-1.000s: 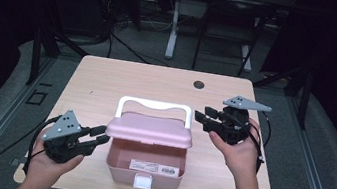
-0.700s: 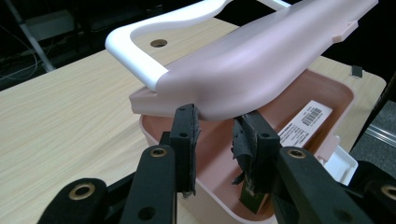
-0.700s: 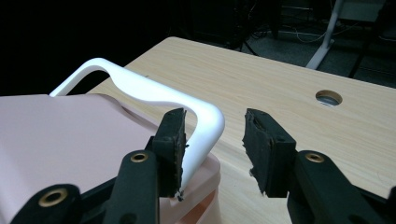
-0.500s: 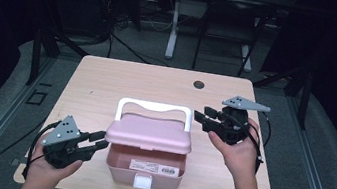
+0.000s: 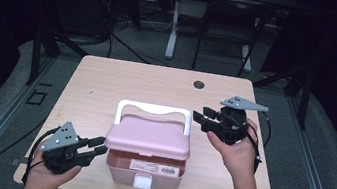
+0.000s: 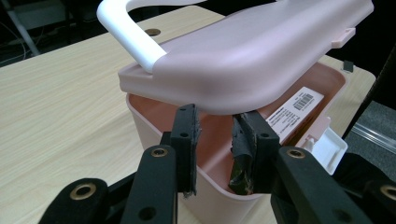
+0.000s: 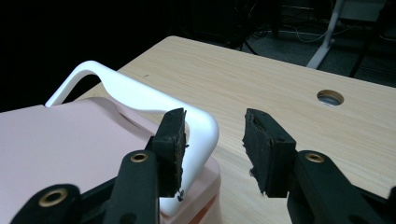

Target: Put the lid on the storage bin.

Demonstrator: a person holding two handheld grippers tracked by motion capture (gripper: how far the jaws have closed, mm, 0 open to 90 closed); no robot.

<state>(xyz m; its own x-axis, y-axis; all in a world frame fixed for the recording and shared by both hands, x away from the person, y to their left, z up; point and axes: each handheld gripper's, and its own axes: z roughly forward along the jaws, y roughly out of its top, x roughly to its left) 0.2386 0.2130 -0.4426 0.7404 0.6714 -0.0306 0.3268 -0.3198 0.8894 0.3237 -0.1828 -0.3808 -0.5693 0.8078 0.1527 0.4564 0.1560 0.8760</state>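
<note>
Pink box point(image 5: 145, 164) is seen near the counter point(image 5: 108, 80) front edge, lid point(image 5: 150, 137) ajar w/ white handle point(image 5: 154, 108). Left hand-held gripper point(image 5: 98, 145) is kept at box's left side, jaws apart, nothing clamped. Right hand-held gripper point(image 5: 202, 118) is held just right of handle, jaws apart.

The pink box point(image 5: 144, 167) is looking like smooth plastic, its lid point(image 6: 261, 56) shining a little. The white handle point(image 7: 140, 100) is looking glossy. The table point(image 5: 108, 80) is showing pale matt wood.
</note>
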